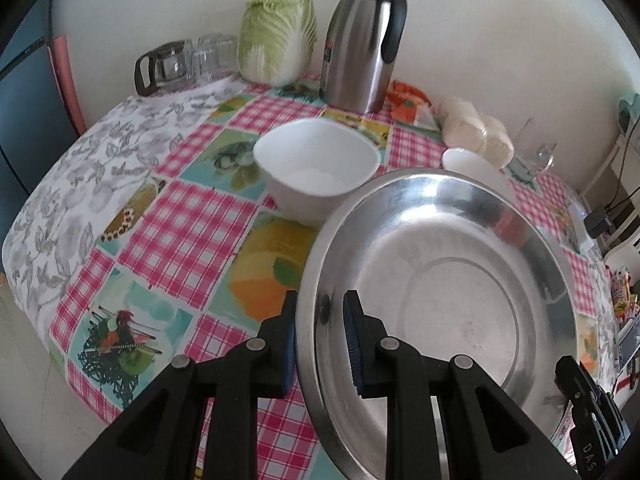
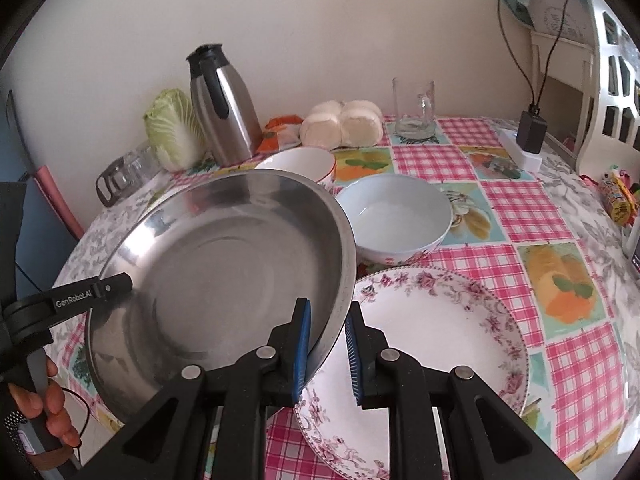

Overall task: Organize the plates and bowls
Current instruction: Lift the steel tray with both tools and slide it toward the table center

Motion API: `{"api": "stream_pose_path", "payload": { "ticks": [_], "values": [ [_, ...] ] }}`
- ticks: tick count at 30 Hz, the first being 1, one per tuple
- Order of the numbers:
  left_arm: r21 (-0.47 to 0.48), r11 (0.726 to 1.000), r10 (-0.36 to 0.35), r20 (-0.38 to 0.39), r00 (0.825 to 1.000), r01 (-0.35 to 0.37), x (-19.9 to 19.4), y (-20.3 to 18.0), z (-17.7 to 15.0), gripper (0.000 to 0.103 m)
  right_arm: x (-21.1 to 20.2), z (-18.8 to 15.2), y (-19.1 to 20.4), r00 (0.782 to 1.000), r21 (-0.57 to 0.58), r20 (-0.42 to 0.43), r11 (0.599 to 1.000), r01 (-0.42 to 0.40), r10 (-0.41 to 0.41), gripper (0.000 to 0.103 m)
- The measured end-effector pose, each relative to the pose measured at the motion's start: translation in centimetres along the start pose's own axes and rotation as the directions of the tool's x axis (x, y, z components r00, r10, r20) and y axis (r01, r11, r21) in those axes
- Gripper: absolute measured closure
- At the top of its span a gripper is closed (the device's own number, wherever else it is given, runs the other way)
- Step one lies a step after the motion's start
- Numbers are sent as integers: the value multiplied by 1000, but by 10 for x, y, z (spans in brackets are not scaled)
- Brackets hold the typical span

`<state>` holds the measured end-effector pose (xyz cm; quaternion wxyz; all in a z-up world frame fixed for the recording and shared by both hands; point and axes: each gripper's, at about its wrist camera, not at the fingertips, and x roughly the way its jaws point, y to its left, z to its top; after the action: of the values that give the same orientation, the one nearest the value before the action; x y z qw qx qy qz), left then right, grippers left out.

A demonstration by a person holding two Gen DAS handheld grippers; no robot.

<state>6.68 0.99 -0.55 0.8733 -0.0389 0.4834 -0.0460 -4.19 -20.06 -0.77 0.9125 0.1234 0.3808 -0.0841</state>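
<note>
You hold the steel pan [image 1: 460, 280] over the table [image 1: 192, 216] between both grippers.

Along the far edge against the cream wall [image 1: 480, 40], from the left, stand a glass jug [image 1: 164, 66], a cabbage [image 1: 276, 34], a steel flask [image 1: 364, 40], white buns [image 2: 340, 124] and a glass mug [image 2: 414, 110]. Your left gripper [image 1: 320, 320] is clamped on the pan's left rim; your right gripper [image 2: 328, 336] straddles its right rim, fingers not fully closed. A white bowl [image 1: 316, 164] sits mid-table, a pale blue bowl [image 2: 394, 216] right of it, and a flowered plate [image 2: 440, 340] near the front edge.
</note>
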Motion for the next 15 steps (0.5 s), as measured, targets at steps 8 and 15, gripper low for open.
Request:
{"api": "stream_pose_path", "payload": {
  "ticks": [8, 15],
  "values": [
    [-7, 1000, 16, -64, 998, -17, 23, 5, -4, 81, 17, -5, 8, 999, -27, -42, 999, 21, -22, 84],
    [-13, 1000, 11, -66, 998, -12, 31, 7, -2, 80, 32, -7, 9, 997, -40, -69, 999, 36, -39, 84]
  ]
}}
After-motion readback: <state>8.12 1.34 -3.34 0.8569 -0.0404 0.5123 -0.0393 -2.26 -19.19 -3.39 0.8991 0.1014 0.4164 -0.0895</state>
